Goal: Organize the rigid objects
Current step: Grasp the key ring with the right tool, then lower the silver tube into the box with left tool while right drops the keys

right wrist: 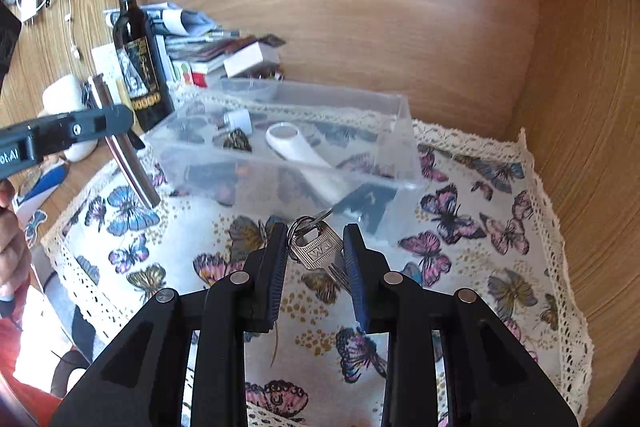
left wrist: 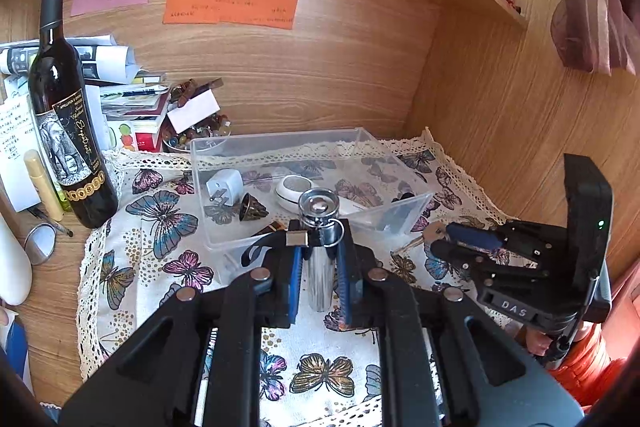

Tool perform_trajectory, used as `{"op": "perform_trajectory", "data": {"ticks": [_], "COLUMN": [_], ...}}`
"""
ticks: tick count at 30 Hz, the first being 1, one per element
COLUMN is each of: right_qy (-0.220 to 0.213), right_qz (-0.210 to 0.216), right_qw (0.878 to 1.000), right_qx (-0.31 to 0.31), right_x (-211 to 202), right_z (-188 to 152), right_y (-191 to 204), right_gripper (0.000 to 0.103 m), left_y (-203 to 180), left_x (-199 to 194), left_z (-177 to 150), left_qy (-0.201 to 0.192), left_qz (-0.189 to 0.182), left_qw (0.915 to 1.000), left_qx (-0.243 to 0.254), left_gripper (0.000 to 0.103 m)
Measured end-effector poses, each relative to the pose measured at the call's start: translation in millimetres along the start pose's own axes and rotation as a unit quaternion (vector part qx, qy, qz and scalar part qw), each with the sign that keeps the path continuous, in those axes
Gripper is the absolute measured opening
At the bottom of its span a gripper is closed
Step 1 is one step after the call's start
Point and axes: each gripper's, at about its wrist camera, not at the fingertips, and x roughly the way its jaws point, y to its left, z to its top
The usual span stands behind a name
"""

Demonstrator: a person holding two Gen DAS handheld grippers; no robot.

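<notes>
left hand-held gripper – clamped on metal cylinder | right hand-held gripper – clamped on keys | both poised beside clear bin, likely for drop-in

A shiny chrome metal cylinder with a ring hangs at six o'clock of the clear plastic box, a silver key on a ring at four o'clock.

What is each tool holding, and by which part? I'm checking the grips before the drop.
The left tool clamps a shiny metal tube around its body. The right tool grips a bunch of keys by a key's flat head.
</notes>
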Motion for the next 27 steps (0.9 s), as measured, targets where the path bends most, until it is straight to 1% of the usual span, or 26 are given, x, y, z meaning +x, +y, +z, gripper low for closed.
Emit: {"op": "perform_trajectory", "data": {"ticks": [8, 12, 16, 20, 23, 27], "right_qy": [-0.050, -0.059, -0.055, -0.046, -0.037, -0.019], "right_qz": [-0.002, -0.004, 0.006, 0.017, 0.024, 0.042], "right_qw": [0.999, 0.998, 0.998, 0.999, 0.999, 0.999], "right_qx": [0.001, -0.002, -0.002, -0.004, -0.009, -0.014], "right_x": [-13, -8, 6, 23, 37, 58], "right_z": [32, 47, 59, 65, 69, 70], "right_y": [-4, -5, -6, -2, 2, 8], "right_gripper": [0.026, 0.026, 0.026, 0.026, 0.026, 0.026], "left_y": [11, 18, 23, 29, 33, 37], "left_x": [-7, -3, 2, 13, 26, 50], "left_z": [18, 32, 45, 52, 54, 54], "left_qy": [-0.021, -0.025, -0.031, -0.032, -0.021, 0.009], "left_qz": [0.000, 0.011, 0.027, 0.053, 0.067, 0.081], "left_qw": [0.9997, 0.9995, 0.9990, 0.9980, 0.9975, 0.9966], "left_qx": [-0.014, -0.018, -0.019, -0.013, -0.008, -0.001], "left_gripper": [0.015, 0.015, 0.015, 0.015, 0.015, 0.015]}}
